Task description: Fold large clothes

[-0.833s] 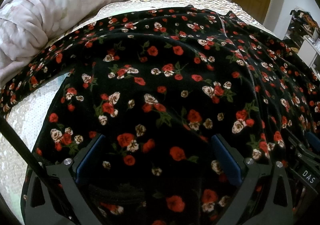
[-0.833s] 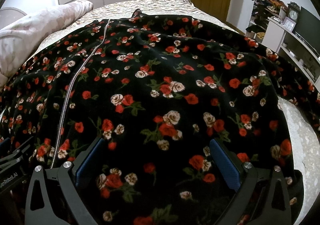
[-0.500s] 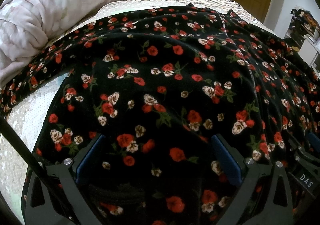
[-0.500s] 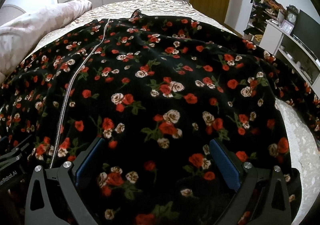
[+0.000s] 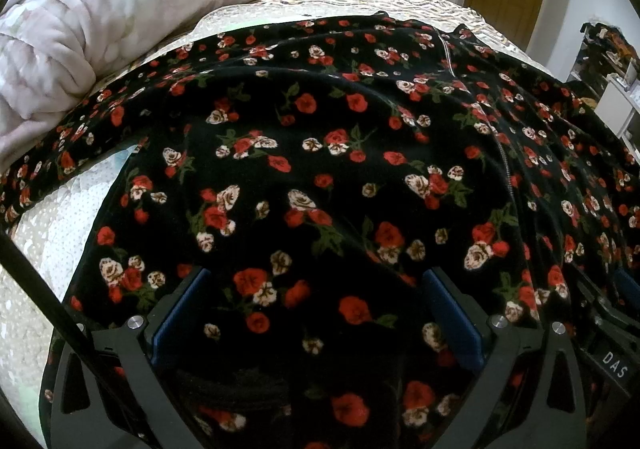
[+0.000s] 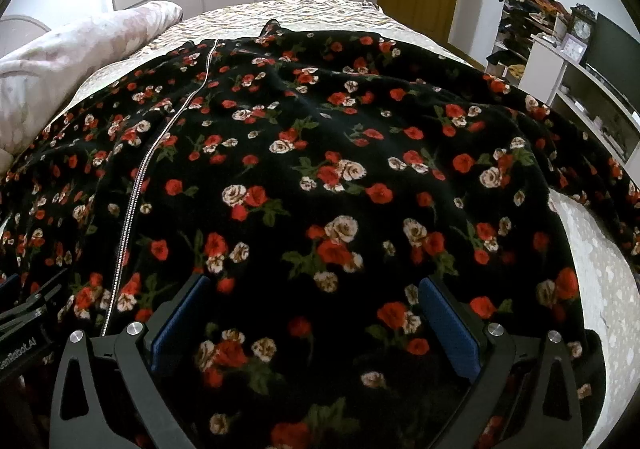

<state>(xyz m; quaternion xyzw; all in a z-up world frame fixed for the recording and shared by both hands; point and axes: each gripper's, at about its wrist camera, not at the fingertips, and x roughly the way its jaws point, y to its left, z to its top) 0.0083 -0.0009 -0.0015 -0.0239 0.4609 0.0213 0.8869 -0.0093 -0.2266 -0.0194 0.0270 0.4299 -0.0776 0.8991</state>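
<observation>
One floral garment (image 5: 320, 153), one quilt (image 5: 80, 29), two grippers (image 5: 316, 313) (image 6: 312, 317).

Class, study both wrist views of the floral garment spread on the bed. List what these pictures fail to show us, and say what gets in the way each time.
- Near hem of the floral garment: left wrist view, hidden behind the left gripper and the bottom edge.
- Right sleeve end: right wrist view, cut off by the right edge.
- Whether the right gripper touches the cloth: right wrist view, cannot tell.
- Clock reading: right wrist view, too small.

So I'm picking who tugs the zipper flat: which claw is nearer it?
Left, narrowly, though fisheye makes it hard to judge. The zipper runs just right of the left claw, and further left of the right claw.
</observation>
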